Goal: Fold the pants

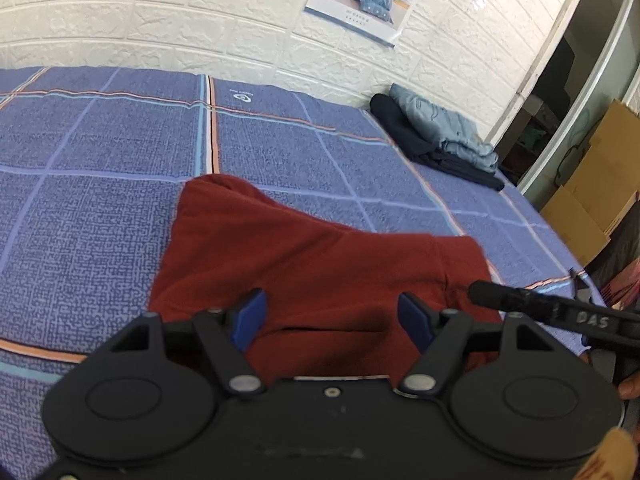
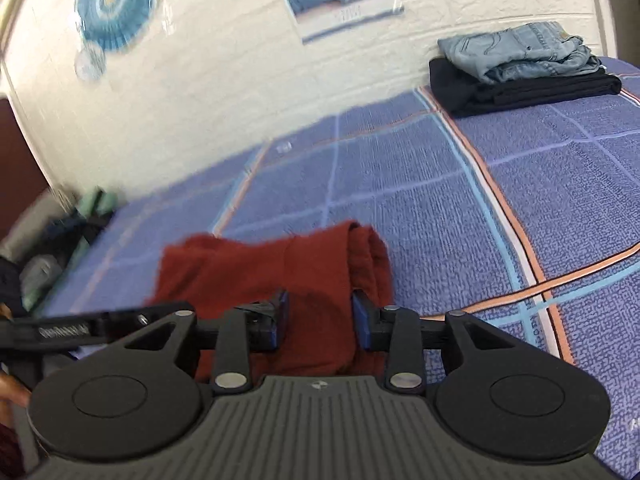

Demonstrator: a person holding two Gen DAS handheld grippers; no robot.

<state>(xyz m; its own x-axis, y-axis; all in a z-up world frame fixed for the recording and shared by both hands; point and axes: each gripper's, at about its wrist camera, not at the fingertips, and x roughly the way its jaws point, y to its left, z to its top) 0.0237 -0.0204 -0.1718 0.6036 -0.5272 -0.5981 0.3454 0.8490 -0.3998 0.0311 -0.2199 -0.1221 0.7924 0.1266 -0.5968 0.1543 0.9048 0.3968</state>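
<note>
On a bed (image 1: 100, 152) spread with a blue checked sheet, a pair of rust-red pants (image 1: 304, 264) lies folded into a compact bundle near the front edge, while two hand-held grippers hover above it. At far left, a heap of unsorted clothes (image 2: 60, 240) sits blurred at the 9 o'clock edge of the right wrist view. The left hand-held gripper (image 1: 332, 320) stands over the near edge of the bundle with its blue pads wide apart and nothing pressed between them; the red cloth runs away from it toward 12 o'clock, its far corner rising toward 11. Beside it, the right hand-held gripper (image 2: 318, 322) sits with its jaws parted, pads clear of the fabric on either side. From there the bundle's thick folded edge lies at 1 o'clock and the flatter part spreads toward 10. The bundle's long axis appears to run across the bed, left to right, between the two tools. Both sit about equally close, each directly above the near edge. Judging by the neat shape, the folding looks nearly complete. At the far right, against the white brick-pattern wall (image 1: 160, 20), folded light-blue jeans (image 2: 520, 52) rest on dark folded pants (image 2: 520, 88), well apart from the red pair.
</note>
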